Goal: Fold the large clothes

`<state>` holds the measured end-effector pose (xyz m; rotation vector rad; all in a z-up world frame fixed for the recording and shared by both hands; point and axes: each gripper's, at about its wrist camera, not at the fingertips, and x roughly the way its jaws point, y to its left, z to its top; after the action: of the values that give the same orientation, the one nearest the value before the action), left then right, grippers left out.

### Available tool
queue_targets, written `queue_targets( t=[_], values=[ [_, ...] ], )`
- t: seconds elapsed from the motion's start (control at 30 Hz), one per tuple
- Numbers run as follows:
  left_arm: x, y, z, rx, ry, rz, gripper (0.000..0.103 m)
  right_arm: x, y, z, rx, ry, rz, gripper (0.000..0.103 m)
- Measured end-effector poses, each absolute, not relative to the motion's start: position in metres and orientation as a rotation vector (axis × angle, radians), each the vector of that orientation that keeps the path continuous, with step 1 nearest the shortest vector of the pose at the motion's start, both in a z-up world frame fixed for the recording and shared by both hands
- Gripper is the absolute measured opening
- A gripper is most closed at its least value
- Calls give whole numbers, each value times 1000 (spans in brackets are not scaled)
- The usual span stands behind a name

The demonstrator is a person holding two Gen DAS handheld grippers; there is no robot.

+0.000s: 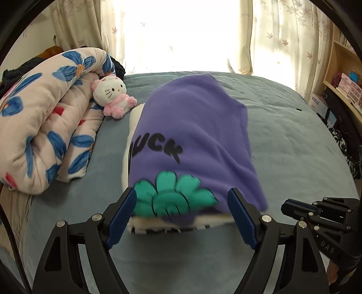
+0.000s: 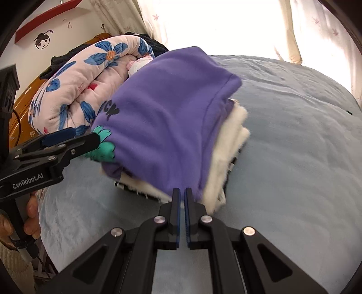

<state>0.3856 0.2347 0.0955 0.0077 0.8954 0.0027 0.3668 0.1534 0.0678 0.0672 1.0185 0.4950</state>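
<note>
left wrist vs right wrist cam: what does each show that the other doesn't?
Left wrist only: the whole Hello Kitty plush, the "UCK" print in full, a wooden shelf unit at right.

Right wrist only: a face drawing on the wall, a red shelf, the hand holding the left gripper.

Both: the folded purple garment on the blue bed, the floral quilt, left gripper open, right gripper shut on nothing.
</note>
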Motion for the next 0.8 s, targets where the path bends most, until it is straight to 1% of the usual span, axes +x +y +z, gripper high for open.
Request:
queue_targets(
  t=[0.07, 0.13, 0.2, 0.5, 0.57, 0.63, 0.8],
  values=[
    [370, 230, 105, -3, 894, -3, 81, 351, 142, 82, 75, 1014, 490, 9],
    [350, 223, 116, -12, 891, -10, 81, 333, 131, 97, 61, 993, 470, 20],
    [332, 217, 126, -23, 889, -18, 81, 315, 121, 112, 54, 974, 461, 27],
    [250, 185, 159, -60, 879, -50, 82, 233, 71, 164, 7, 907, 410, 29],
    [234, 178, 163, -47, 878, -55, 82, 217, 60, 170, 6, 891, 395, 36],
    [218, 169, 167, -28, 866, -42, 82, 197, 48, 174, -12, 868, 364, 45],
    [167, 144, 170, -20, 828, -70, 82, 153, 25, 172, -53, 843, 334, 48]
  ],
)
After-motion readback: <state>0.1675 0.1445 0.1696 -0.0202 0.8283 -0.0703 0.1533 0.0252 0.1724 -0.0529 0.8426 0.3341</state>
